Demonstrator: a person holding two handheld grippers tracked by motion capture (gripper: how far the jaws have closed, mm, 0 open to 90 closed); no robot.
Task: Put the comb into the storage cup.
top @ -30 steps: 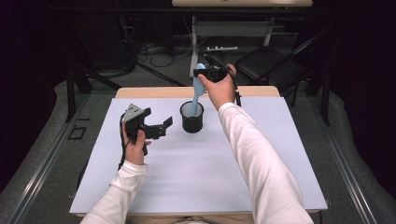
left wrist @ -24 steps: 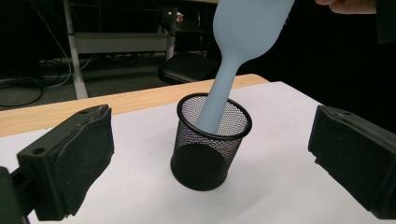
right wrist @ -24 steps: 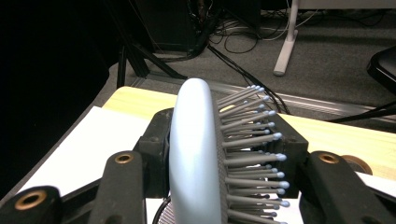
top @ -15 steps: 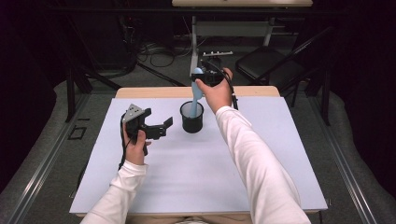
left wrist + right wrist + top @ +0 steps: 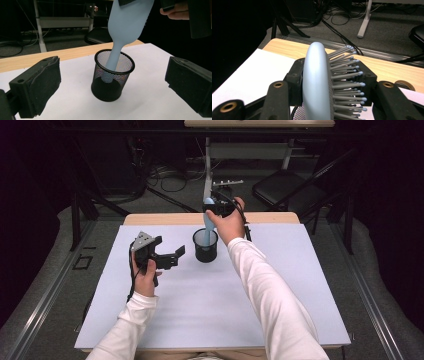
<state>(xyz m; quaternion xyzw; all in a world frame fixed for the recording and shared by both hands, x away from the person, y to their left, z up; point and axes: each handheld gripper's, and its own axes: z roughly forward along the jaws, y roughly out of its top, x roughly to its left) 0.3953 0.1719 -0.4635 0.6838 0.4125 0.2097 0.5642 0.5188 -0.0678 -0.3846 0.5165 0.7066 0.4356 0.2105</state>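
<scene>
Hairbrush handle down in the mesh cup

My left tool [image 5: 172, 257] rests on the counter [image 5: 300, 285] at nine o'clock of the black mesh cup [image 5: 205, 245], its jaws wide apart and empty. Beyond the cup, at twelve o'clock, my right tool [image 5: 212, 210] clamps the pale blue hairbrush [image 5: 126, 27], whose handle dips inside the cup.

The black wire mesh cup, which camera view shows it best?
The left gripper view: the black wire mesh cup stands whole between its jaws, with the pale blue hairbrush handle inside. The high view shows the cup small, from above. The right gripper view has the brush head in front.
</scene>
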